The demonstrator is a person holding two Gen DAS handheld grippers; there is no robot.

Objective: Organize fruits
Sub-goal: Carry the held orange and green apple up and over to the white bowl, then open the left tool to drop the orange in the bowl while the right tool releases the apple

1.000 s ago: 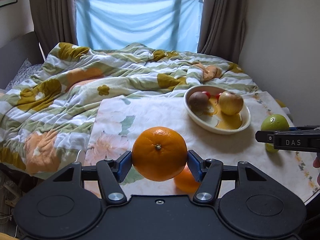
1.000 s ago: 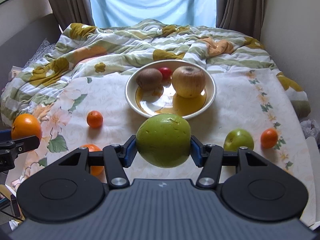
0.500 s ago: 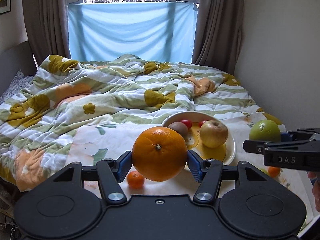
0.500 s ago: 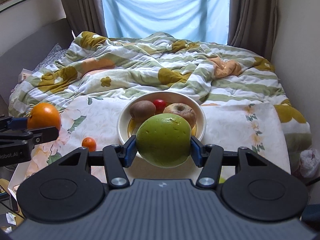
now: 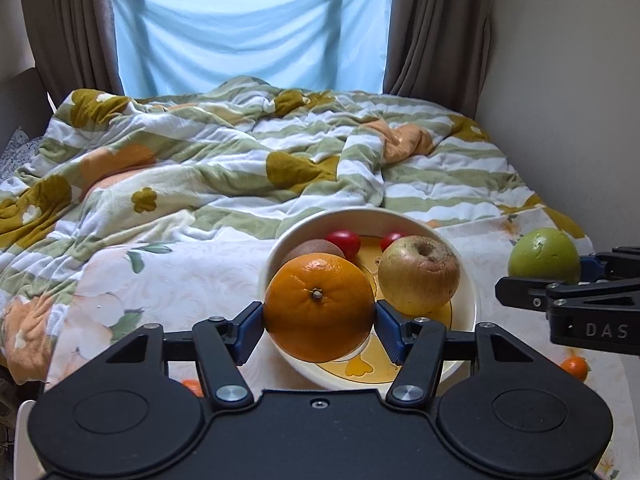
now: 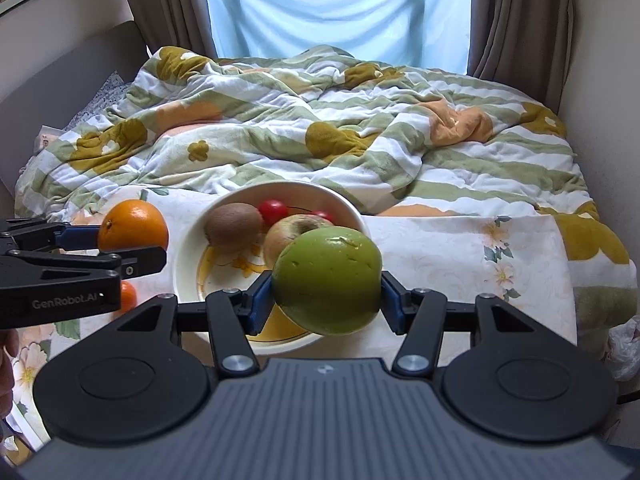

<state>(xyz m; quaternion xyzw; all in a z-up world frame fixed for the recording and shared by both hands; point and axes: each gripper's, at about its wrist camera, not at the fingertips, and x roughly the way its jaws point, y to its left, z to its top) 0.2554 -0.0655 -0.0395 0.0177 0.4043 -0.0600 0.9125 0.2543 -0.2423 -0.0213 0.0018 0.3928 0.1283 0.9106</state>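
My left gripper [image 5: 319, 322] is shut on a large orange [image 5: 319, 306] and hovers over the near left part of the cream bowl [image 5: 466, 280]. My right gripper [image 6: 327, 300] is shut on a green apple [image 6: 327, 280] above the bowl's [image 6: 186, 252] near right rim. Inside the bowl lie a brown kiwi [image 6: 233, 224], a yellowish apple [image 5: 419, 274] and two small red fruits [image 5: 343, 241]. The right wrist view shows the left gripper's orange [image 6: 133, 230] at the left; the left wrist view shows the right gripper's apple [image 5: 543, 256] at the right.
The bowl sits on a floral cloth [image 6: 460, 256] at the foot of a bed with a rumpled striped quilt [image 5: 240, 160]. Small tangerines lie on the cloth: one at the right [image 5: 575, 368], one at the left [image 6: 128, 296]. Walls close both sides; a curtained window is behind.
Both grippers have carried their fruit forward toward the bowl, which now sits directly under and behind each held fruit. The loose fruits on the cloth have dropped out of sight behind the grippers.
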